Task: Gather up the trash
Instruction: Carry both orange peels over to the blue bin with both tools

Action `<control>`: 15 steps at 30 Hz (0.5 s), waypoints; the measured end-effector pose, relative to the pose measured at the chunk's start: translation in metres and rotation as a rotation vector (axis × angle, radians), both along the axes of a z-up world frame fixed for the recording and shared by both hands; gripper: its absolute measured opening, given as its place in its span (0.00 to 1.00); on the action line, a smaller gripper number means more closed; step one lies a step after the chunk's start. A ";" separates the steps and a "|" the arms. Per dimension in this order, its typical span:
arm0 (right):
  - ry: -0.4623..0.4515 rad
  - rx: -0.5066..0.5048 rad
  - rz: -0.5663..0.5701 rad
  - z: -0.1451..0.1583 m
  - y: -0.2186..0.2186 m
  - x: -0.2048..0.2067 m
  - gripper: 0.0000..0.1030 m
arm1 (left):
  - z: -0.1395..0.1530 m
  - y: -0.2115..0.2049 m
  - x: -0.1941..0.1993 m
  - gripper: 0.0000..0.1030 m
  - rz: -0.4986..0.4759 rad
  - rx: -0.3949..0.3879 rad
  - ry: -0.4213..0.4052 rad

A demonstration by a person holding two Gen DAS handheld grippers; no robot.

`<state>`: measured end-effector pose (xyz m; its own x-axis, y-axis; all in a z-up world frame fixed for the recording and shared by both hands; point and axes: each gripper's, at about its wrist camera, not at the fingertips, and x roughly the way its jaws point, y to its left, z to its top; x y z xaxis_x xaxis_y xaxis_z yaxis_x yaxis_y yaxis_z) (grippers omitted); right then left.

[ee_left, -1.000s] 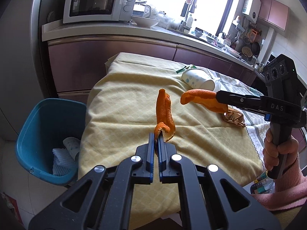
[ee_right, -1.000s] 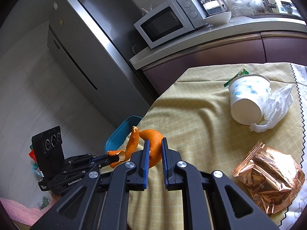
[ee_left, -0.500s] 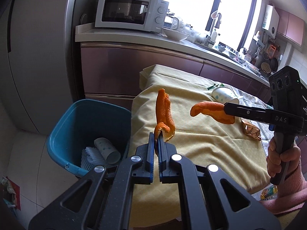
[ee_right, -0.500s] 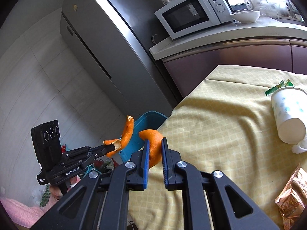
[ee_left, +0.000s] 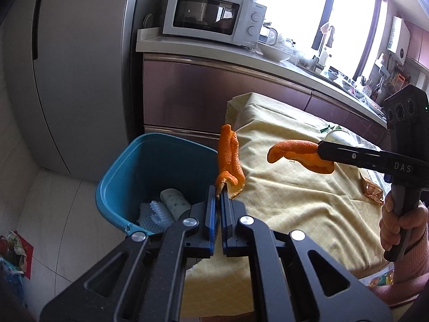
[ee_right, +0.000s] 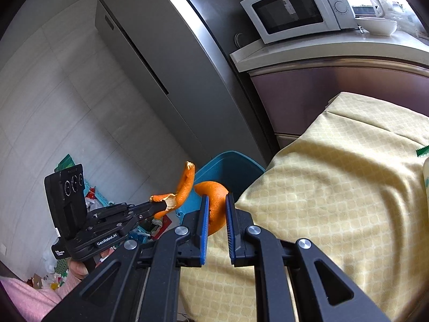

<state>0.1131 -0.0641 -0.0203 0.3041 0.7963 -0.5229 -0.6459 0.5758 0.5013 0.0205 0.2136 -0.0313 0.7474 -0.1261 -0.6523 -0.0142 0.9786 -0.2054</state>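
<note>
My left gripper (ee_left: pixel 219 191) is shut on a long strip of orange peel (ee_left: pixel 228 158) that stands up from its tips, just right of the blue trash bin (ee_left: pixel 118 166). In the right wrist view the same left gripper (ee_right: pixel 152 208) holds that strip (ee_right: pixel 183 186) out in front of the bin (ee_right: pixel 228 161). My right gripper (ee_right: pixel 215 201) is shut on a curved piece of orange peel (ee_right: pixel 214 196). From the left wrist view that piece (ee_left: pixel 297 151) hangs above the yellow tablecloth (ee_left: pixel 295 196), pinched by the right gripper (ee_left: pixel 320 150).
The bin holds a paper cup (ee_left: pixel 174 200) and white packing material (ee_left: pixel 158 213). A paper cup (ee_left: pixel 336 135), a green wrapper (ee_left: pixel 328 128) and a copper foil packet (ee_left: pixel 371 189) lie on the table. A fridge (ee_left: pixel 80 67), cabinets and a microwave (ee_left: pixel 211 24) stand behind. Floor clutter (ee_right: pixel 91 201) sits left.
Both grippers have swung left with their peels, from over the middle of the table to its left edge. The bin now lies close in front of them.
</note>
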 end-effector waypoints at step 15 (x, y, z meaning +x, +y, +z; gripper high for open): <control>0.009 -0.047 0.050 -0.007 0.048 0.015 0.11 | -0.012 0.025 0.005 0.04 0.069 0.006 0.030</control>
